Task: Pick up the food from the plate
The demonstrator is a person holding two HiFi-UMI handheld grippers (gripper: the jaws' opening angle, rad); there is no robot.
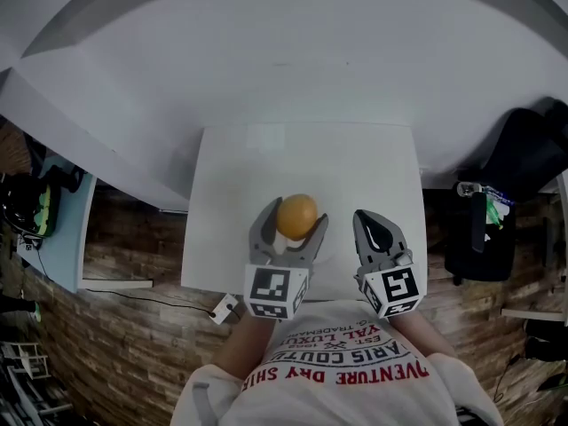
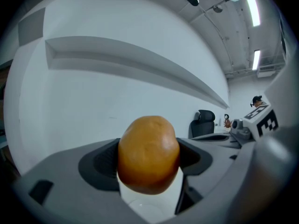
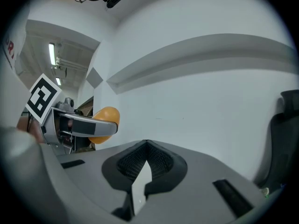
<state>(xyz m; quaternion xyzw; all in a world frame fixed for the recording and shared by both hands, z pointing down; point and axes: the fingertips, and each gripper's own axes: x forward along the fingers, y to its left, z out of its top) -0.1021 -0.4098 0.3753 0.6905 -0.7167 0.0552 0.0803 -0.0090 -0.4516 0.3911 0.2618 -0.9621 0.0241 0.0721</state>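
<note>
An orange-brown round piece of food (image 1: 296, 213) sits between the two fingers of my left gripper (image 1: 293, 222), which is shut on it and holds it above the white table (image 1: 302, 158). In the left gripper view the food (image 2: 148, 153) fills the gap between the jaws. A faint white curved rim (image 2: 140, 204) lies below it, seemingly the plate. My right gripper (image 1: 367, 220) hovers just right of the left one, jaws shut with nothing between them (image 3: 146, 148). The right gripper view shows the food (image 3: 106, 115) and a left finger (image 3: 88, 124) at its left.
A white wall stands behind the small table. A black chair (image 1: 524, 167) with a dark bag stands to the right. A pale shelf with dark items (image 1: 35, 207) is at the left. A power strip (image 1: 224, 309) lies on the wooden floor.
</note>
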